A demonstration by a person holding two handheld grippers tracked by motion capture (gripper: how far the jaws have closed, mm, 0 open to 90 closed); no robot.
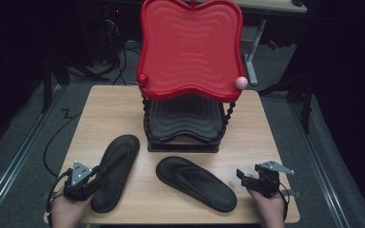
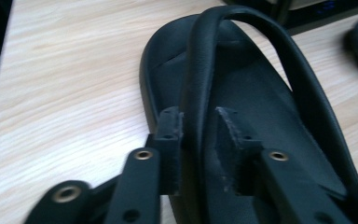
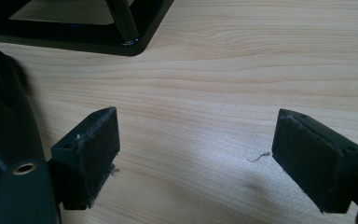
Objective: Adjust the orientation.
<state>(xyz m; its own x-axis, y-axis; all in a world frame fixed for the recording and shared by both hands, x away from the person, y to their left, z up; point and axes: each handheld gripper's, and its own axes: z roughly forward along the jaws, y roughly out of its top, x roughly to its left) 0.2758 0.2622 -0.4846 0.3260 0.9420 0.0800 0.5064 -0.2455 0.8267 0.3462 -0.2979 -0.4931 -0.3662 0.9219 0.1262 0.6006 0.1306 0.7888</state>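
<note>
High view: your left tool (image 1: 86, 178) sits at the heel end of the left sandal (image 1: 116, 171), which lies flat on the bench (image 1: 261, 142). Left gripper view: the jaws straddle the sandal's strap (image 2: 200, 84) and press against it on both sides; sole not lifted. Your right tool (image 1: 247, 176) stands spread, nothing between its pads (image 3: 93, 154), with the second sandal (image 1: 196, 183) just to its left. The two-tier rack (image 1: 185, 128) ahead, under its red tray (image 1: 190, 47), holds no shoes. Judgement: first grasp made; both sandals remain to be moved.
</note>
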